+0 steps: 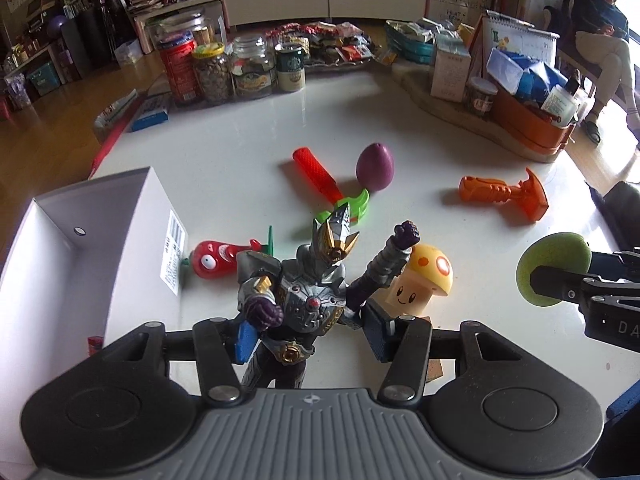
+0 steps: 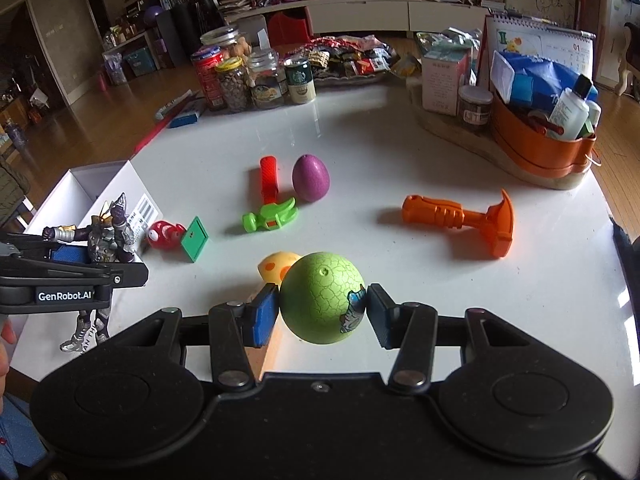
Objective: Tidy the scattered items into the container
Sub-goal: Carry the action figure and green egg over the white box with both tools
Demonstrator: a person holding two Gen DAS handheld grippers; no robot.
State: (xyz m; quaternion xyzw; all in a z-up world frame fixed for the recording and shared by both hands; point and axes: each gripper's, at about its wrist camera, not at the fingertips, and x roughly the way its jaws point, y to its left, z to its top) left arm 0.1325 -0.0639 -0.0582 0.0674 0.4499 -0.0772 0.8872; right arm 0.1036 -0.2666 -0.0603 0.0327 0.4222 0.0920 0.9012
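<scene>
My left gripper point(image 1: 310, 330) is shut on a silver armoured action figure point(image 1: 304, 292), held upright above the table, right of the open white box point(image 1: 92, 248). The figure point(image 2: 106, 236) and box point(image 2: 80, 184) also show in the right wrist view. My right gripper point(image 2: 322, 312) is shut on a green cracked-pattern egg point(image 2: 320, 296), seen from the left wrist view point(image 1: 554, 274) too. On the white table point(image 2: 400, 152) lie a purple egg point(image 2: 311, 178), a red-and-green toy hammer point(image 2: 272, 200), an orange toy hammer point(image 2: 460, 218), a red chilli toy point(image 2: 164, 234) and a yellow mushroom toy point(image 1: 424, 278).
Jars and tins point(image 2: 248, 76) stand at the table's far edge beside snack packets point(image 2: 352, 58). An orange basket point(image 2: 540, 140) of bottles sits on a wooden tray at the far right. A person point(image 1: 600, 40) sits beyond the table's right side.
</scene>
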